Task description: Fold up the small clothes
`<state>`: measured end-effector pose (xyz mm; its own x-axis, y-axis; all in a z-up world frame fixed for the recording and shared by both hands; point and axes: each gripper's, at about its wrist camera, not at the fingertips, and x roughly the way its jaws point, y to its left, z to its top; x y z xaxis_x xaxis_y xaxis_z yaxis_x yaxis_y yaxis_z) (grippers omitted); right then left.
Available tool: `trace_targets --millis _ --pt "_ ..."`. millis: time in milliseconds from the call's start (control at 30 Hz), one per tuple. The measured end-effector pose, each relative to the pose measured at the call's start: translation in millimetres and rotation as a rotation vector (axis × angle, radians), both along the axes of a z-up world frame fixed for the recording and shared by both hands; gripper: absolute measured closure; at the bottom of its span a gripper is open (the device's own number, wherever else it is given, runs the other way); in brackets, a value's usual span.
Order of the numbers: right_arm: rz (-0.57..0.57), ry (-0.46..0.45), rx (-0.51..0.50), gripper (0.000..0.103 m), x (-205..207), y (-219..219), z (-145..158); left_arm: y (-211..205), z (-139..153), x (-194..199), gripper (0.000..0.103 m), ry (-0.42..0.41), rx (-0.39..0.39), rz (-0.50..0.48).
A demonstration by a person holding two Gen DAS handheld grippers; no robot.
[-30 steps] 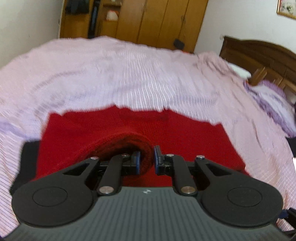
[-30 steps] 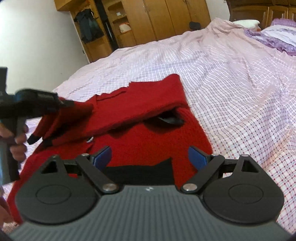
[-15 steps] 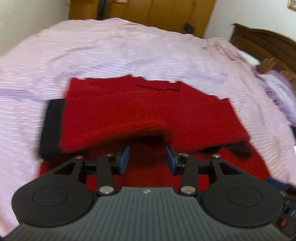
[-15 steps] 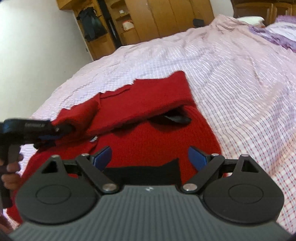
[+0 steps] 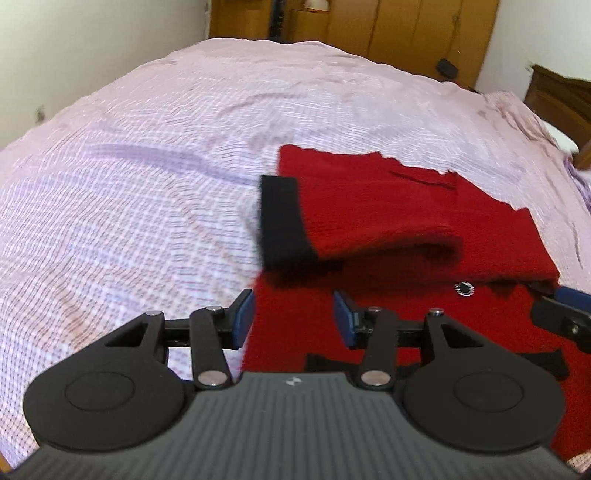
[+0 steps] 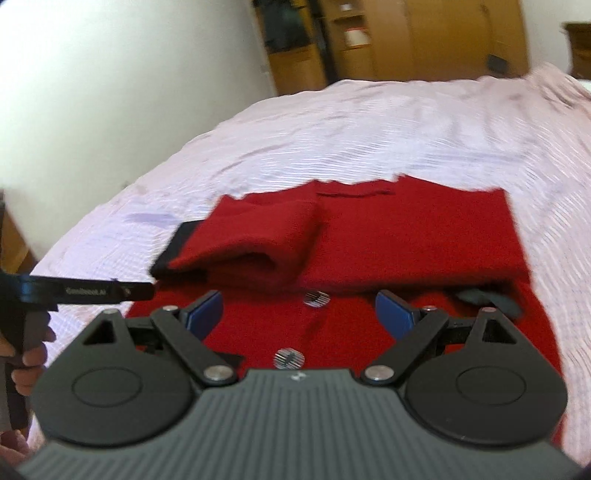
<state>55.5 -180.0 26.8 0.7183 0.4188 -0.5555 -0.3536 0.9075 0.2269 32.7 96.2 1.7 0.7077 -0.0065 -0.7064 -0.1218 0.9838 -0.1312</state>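
Observation:
A red knitted cardigan (image 5: 424, 206) lies on the pink checked bedspread (image 5: 147, 192). Its sleeve, ending in a black cuff (image 5: 280, 221), lies folded across the body. My left gripper (image 5: 293, 319) hovers near the cardigan's left edge; its jaws are opening and nothing is pinched between them. In the right wrist view the cardigan (image 6: 413, 236) fills the middle, with the folded sleeve (image 6: 258, 236) and two round buttons (image 6: 316, 298) on the front. My right gripper (image 6: 300, 315) stands wide open above the button line and holds nothing. The left gripper (image 6: 88, 291) pokes in from the left there.
Wooden wardrobes (image 5: 406, 29) stand beyond the bed's far end. A dark headboard (image 5: 557, 96) rises at the right. A white wall (image 6: 110, 74) runs along the bed's left side. A person's hand (image 6: 33, 354) holds the left gripper's handle.
My left gripper has let go of the red sleeve and drawn back to the left. The sleeve now lies folded across the cardigan. My right gripper has shifted, bringing the buttons into view.

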Motion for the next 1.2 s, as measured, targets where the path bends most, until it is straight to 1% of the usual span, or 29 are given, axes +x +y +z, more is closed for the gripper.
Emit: trace_targets --millis 100,200,333,500,600,733,800,900,933,967,1033,1100,1200 --pt "0.071 0.005 -0.039 0.012 13.7 29.2 2.1 14.7 -2.6 -5.2 0.05 0.004 -0.016 0.03" --pt "0.106 0.027 -0.118 0.012 27.2 61.3 1.0 26.2 -6.7 -8.9 0.05 0.013 -0.025 0.054" --pt "0.15 -0.016 -0.226 0.012 34.0 96.1 3.2 37.5 -13.7 -11.8 0.05 0.028 -0.021 0.081" --pt "0.234 -0.06 -0.338 0.012 42.4 131.2 0.3 48.2 -19.7 -13.8 0.05 0.031 -0.057 0.091" --pt "0.284 -0.077 -0.4 0.012 47.4 150.8 -5.3 51.1 -22.5 -14.1 0.05 0.033 -0.066 0.094" --pt "0.279 -0.099 -0.516 0.013 56.0 175.2 -16.4 55.1 -26.0 -12.4 0.05 0.046 -0.054 0.106" --pt "0.291 -0.107 -0.534 0.021 59.9 183.2 -20.7 57.9 -28.9 -11.7 0.05 0.053 -0.063 0.114" --pt "0.3 -0.09 -0.503 0.048 67.5 187.6 -25.2 61.2 -32.5 -12.1 0.05 0.057 -0.079 0.119" --pt "0.298 -0.076 -0.481 0.071 69.8 187.0 -25.6 61.4 -33.4 -12.1 0.05 0.058 -0.078 0.121" --pt "0.285 -0.069 -0.453 0.085 71.3 184.9 -24.3 61.5 -34.1 -12.2 0.05 0.058 -0.077 0.12" --pt "0.257 -0.068 -0.364 0.09 72.5 173.7 -15.0 61.5 -34.6 -13.0 0.05 0.058 -0.075 0.12" --pt "0.216 -0.081 -0.293 0.091 72.4 160.2 -2.9 61.4 -34.6 -13.5 0.05 0.057 -0.071 0.119" --pt "0.13 -0.13 -0.225 0.091 72.7 137.7 17.4 59.9 -34.8 -12.4 0.05 0.058 -0.065 0.122"
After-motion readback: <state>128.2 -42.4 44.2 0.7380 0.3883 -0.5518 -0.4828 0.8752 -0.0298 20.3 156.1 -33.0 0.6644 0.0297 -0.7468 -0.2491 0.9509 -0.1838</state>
